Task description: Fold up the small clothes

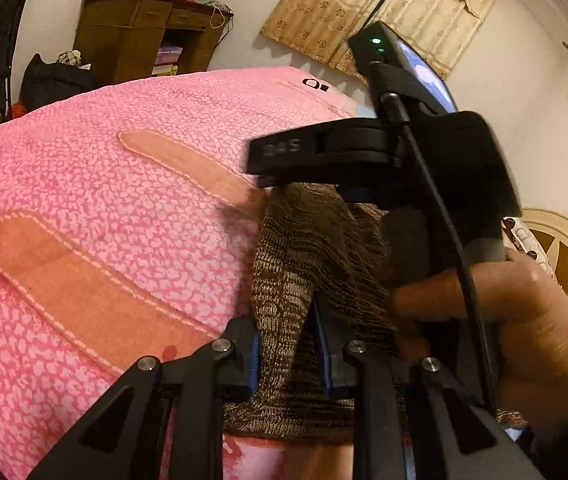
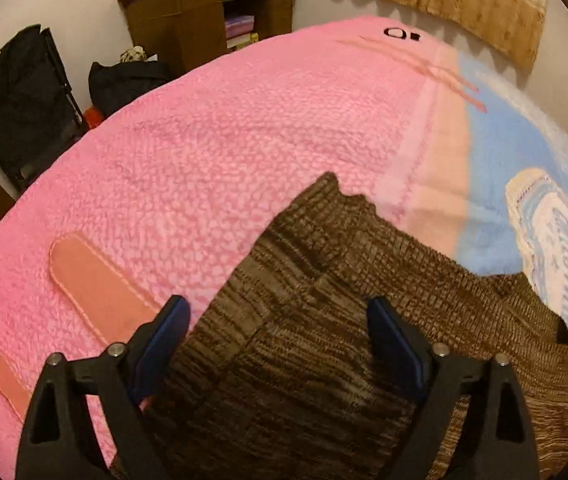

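The brown knitted garment (image 2: pixel 324 320) lies on the pink blanket (image 2: pixel 203 160) of the bed, and one part of it is lifted. In the left wrist view a bunch of this knit (image 1: pixel 284 300) stands between the fingers of the left gripper (image 1: pixel 288 356), which are narrow and closed on it, so the cloth rises up from the fingers toward the right gripper (image 1: pixel 267 184) that shows just ahead. In the right wrist view the right gripper (image 2: pixel 279 344) has its fingers wide apart, with flat knit below and between them, and they hold nothing. The risk, as I judge it, is that the left fingers hold only a small bunch, maybe only one layer; if it is pulled over, the lower layer can stay behind and the fold becomes crooked. The loose knit can also slip out of the pads, or drag the blanket with it. The right fingers can catch a thread if they close while moving.
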Motion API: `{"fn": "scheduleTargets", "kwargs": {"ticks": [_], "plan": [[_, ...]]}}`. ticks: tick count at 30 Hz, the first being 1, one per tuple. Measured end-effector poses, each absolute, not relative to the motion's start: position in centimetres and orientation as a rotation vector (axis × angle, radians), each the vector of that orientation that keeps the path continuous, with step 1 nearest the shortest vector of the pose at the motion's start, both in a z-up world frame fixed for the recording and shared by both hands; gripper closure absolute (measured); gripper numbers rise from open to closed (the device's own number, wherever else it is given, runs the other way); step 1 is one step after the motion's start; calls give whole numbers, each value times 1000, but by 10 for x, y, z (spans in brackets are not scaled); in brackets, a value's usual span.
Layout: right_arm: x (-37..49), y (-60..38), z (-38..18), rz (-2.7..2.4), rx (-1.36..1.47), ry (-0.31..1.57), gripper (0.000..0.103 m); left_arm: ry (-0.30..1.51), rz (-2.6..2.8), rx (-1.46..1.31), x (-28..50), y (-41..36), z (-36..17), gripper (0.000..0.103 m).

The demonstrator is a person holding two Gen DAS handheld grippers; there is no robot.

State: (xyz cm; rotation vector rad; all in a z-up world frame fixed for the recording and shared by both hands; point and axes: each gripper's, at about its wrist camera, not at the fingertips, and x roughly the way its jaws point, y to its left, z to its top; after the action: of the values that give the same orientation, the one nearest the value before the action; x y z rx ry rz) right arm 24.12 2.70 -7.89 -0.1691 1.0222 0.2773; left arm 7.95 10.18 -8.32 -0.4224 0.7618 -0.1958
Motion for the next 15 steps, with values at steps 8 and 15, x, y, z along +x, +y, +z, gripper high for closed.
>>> {"fn": "scheduleTargets", "kwargs": {"ticks": [8,15], "plan": [[234,-5,-69,247,-73,1035,73,770,-194,-364,83,98,-75,90],[209,-38,-33,340,59,966,80,706,-226,-262,68,77,-45,91]]}}
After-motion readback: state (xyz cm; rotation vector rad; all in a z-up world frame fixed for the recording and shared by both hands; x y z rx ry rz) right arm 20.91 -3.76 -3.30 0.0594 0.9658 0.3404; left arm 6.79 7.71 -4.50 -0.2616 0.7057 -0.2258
